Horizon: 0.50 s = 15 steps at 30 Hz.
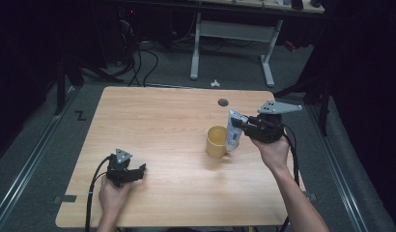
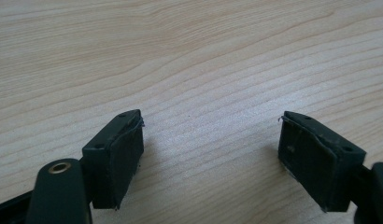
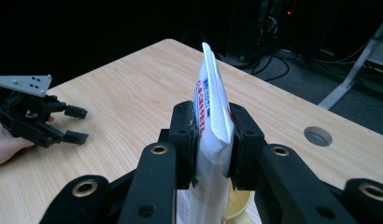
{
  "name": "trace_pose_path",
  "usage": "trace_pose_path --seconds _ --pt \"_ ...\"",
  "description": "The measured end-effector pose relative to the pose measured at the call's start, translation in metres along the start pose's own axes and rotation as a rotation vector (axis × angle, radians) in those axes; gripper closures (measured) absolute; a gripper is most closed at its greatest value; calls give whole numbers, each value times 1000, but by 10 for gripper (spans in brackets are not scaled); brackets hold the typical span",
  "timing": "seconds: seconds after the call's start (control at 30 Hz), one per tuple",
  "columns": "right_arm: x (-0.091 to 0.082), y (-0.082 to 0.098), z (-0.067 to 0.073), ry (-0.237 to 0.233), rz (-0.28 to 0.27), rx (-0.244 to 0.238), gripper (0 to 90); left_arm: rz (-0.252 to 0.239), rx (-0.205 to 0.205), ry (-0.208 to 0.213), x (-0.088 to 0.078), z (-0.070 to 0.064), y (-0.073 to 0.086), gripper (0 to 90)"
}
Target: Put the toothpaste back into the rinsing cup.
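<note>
Gripping a white tube (image 1: 233,129) upright over one yellow cup (image 1: 218,141), the right tool (image 1: 244,126) should lower it straight, clear of the rim. The left tool (image 1: 138,170) idles on the tabletop (image 1: 157,121). Left gripper view: jaws spread, nothing between. Right gripper view: pads (image 3: 186,135) pinch the one tube (image 3: 212,100) mid-body above the cup (image 3: 238,207); two tools counted.

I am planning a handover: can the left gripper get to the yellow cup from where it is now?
Probably yes. The left gripper is open and holds nothing, and bare table lies between it and the yellow cup. However, the right gripper holds a white tube at the cup's far side.
</note>
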State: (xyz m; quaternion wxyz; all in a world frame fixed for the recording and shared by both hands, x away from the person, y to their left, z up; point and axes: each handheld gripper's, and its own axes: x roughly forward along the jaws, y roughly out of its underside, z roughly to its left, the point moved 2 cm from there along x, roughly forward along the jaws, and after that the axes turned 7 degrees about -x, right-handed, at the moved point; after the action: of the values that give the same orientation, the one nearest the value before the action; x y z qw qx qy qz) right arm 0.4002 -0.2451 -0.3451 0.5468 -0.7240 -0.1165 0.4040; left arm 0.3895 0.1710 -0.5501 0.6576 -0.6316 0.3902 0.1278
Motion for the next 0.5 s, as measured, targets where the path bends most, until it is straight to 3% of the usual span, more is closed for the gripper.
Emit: trace_pose_path --seconds 0.5 --pt "23 -12 -13 16 5 12 749 0 0 0 0 0 0 226"
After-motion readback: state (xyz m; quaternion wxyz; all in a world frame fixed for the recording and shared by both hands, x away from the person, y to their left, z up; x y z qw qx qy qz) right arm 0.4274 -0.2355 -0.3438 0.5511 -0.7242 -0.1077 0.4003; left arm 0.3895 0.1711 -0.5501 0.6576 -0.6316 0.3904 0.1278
